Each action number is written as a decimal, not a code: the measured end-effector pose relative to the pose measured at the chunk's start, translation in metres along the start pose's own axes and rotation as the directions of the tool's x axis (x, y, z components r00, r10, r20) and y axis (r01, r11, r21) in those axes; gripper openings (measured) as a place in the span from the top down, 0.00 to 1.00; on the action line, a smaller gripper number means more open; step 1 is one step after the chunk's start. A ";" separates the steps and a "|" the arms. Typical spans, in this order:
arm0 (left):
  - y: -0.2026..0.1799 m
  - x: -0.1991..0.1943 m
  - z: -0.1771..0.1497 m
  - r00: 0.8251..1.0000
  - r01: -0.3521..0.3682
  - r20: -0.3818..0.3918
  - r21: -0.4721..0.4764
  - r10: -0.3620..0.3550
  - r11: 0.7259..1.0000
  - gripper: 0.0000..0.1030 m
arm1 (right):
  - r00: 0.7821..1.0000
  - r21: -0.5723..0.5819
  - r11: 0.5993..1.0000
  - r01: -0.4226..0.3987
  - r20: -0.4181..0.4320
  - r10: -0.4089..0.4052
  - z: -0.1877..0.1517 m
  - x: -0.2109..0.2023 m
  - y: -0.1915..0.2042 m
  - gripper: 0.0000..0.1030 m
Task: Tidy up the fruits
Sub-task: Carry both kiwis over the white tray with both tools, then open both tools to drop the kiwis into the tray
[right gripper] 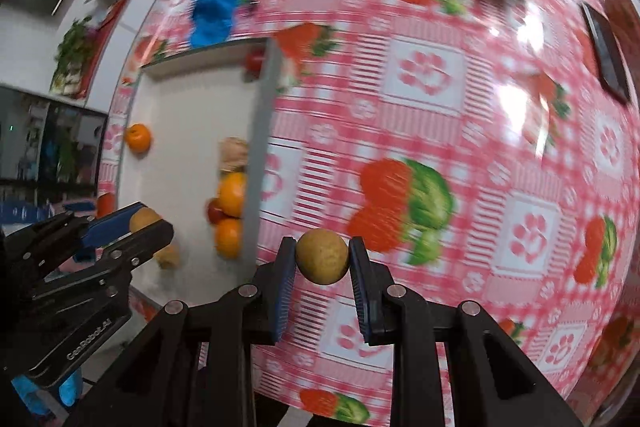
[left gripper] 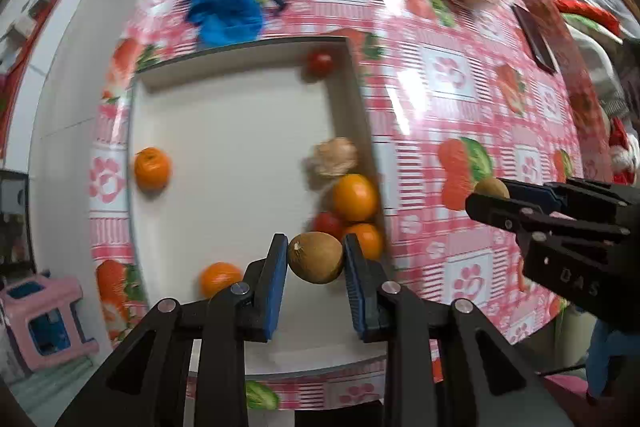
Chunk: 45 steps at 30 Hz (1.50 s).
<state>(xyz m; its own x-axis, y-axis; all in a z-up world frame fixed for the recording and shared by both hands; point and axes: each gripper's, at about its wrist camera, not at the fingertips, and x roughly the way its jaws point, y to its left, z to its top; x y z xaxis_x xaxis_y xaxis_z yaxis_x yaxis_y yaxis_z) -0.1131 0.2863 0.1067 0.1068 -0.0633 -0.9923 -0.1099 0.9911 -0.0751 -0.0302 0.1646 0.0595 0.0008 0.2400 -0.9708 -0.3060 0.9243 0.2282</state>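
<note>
Left gripper point(left gripper: 316, 259) clamps fuzzy oval kiwi point(left gripper: 315, 257); white tray point(left gripper: 224, 131).

my left gripper point(left gripper: 316, 259) is matt black plastic with bright metal pins at the joints and ribbed blue pads point(left gripper: 276, 279); they press a brown fruit point(left gripper: 316, 257) with a dull, finely rough skin. my right gripper point(right gripper: 322, 261), built the same, clamps a paler brown fruit point(right gripper: 322, 257), speckled and matt. the tablecloth point(right gripper: 440, 107) looks like glossy plastic, throwing white glare. the tray point(left gripper: 232, 147) is smooth, matt white. the oranges point(left gripper: 354, 197) shine slightly. the blue bag point(left gripper: 224, 13) looks like crinkled thin plastic.
</note>
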 end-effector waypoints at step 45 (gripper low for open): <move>0.063 0.014 -0.035 0.995 -0.092 -0.039 -0.081 0.089 0.992 0.00 | 0.993 -0.135 0.991 -0.014 -0.115 -0.001 0.025 0.048 0.101 0.17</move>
<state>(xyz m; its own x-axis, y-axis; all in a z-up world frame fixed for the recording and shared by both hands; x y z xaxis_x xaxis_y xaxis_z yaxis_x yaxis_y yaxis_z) -0.1534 0.3439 0.0849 0.0575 0.0208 -0.9981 -0.1990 0.9800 0.0090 -0.0370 0.2773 0.0377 -0.1084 0.2030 -0.9732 -0.4321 0.8720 0.2301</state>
